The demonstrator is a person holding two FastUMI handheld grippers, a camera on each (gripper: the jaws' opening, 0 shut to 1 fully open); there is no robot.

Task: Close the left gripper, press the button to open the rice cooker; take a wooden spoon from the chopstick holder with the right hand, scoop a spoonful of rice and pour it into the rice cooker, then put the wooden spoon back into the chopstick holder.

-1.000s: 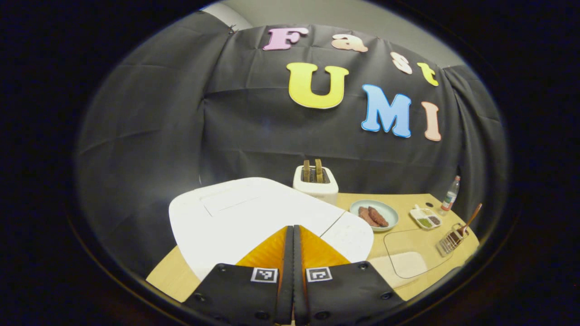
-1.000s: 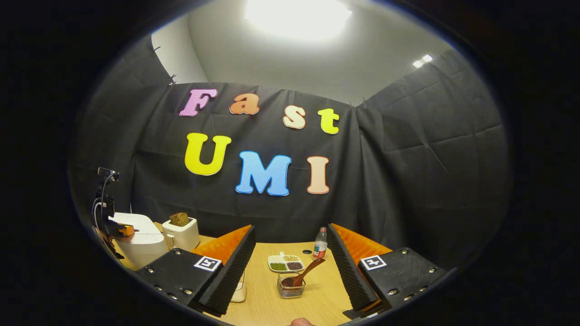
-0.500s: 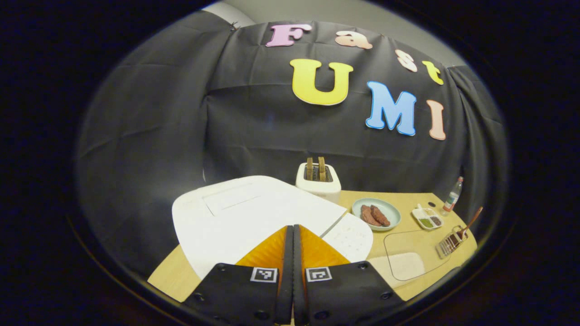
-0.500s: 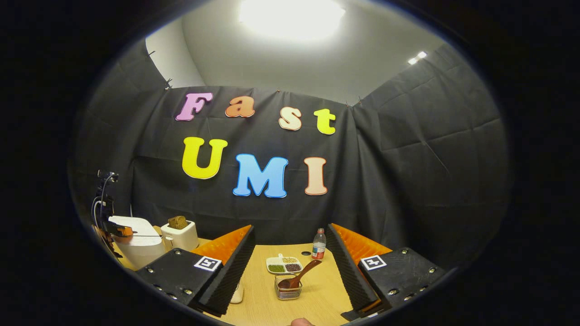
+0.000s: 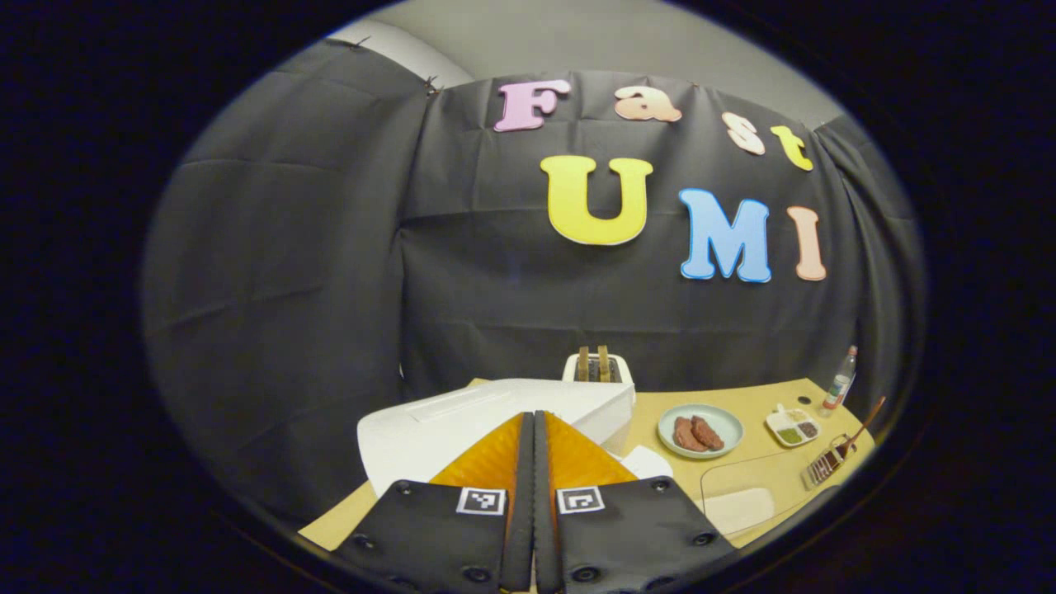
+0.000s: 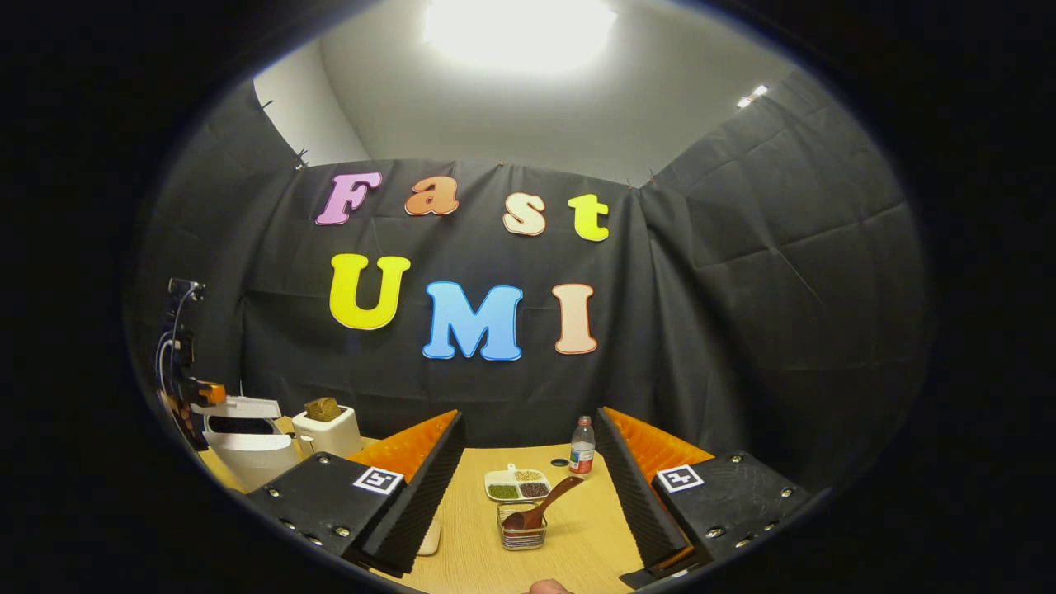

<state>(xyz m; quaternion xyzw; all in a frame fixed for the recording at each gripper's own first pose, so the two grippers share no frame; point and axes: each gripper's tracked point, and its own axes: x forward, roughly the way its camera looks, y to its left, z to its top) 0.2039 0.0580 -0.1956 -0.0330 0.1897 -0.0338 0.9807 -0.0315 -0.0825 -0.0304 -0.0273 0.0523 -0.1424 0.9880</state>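
Left gripper view: left gripper (image 5: 534,429) fingers pressed together, nothing between them, tips over the near edge of the rice cooker (image 5: 462,425). Lid looks part raised. Judgement: lift clear so the lid can swing freely.

Right gripper view: right gripper (image 6: 528,487) fingers spread wide, empty. Wooden spoon (image 6: 540,505) leans right in the chopstick holder (image 6: 521,528), between the fingers and farther off. Rice cooker at far left, lid gap visible. Judgement: advance straight, clamp the handle high.

I work in a staged recording booth, not a real kitchen: black cloth walls (image 6: 742,289) surround one wooden table (image 6: 478,569) set with a toaster (image 6: 328,429) and rice cooker (image 6: 247,445).
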